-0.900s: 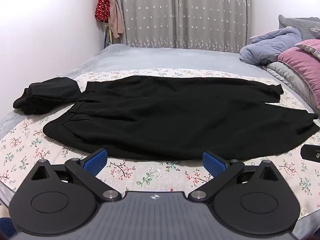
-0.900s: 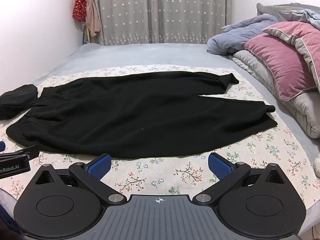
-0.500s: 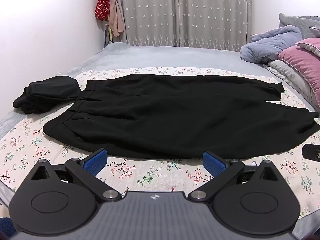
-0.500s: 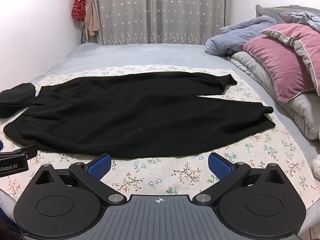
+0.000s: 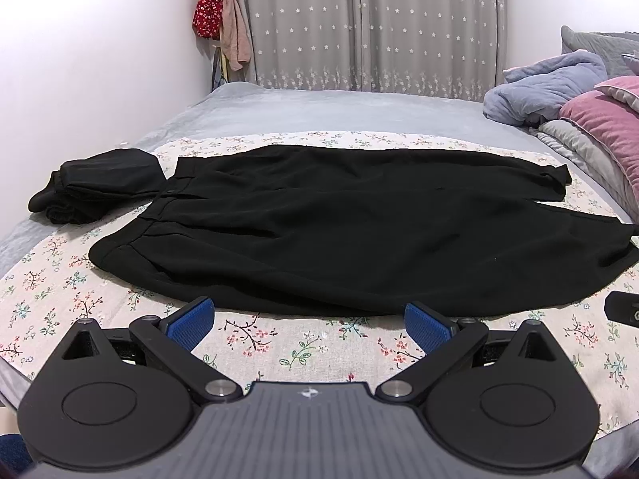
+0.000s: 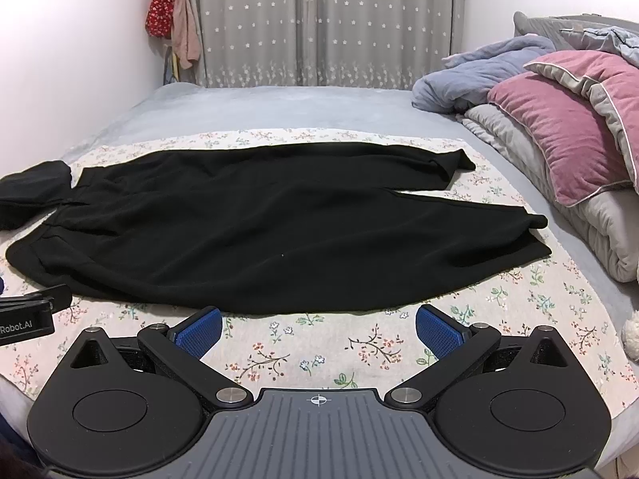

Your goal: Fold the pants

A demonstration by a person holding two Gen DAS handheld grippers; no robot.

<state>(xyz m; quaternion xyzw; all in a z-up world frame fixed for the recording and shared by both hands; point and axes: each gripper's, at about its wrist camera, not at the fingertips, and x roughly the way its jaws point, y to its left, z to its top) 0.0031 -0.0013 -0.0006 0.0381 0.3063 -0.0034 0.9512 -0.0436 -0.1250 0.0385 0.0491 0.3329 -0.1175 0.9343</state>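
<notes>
Black pants (image 5: 339, 231) lie spread flat on a floral cloth (image 5: 295, 351) on the bed, waistband to the left, both legs stretched to the right. They also show in the right wrist view (image 6: 259, 231). My left gripper (image 5: 307, 323) is open and empty, just short of the pants' near edge, toward the waist half. My right gripper (image 6: 319, 329) is open and empty, just short of the near edge toward the leg half. Each gripper's body shows at the edge of the other's view.
A folded black garment (image 5: 96, 183) lies left of the waistband. Pillows and a quilt (image 6: 567, 127) are piled at the right. Grey bedsheet (image 5: 339, 113) extends behind to the curtain (image 5: 379, 24). The wall is at the left.
Both views have shifted very slightly; the pants sit a touch lower and nearer in frame. Both grippers stay open and the pants have not moved.
</notes>
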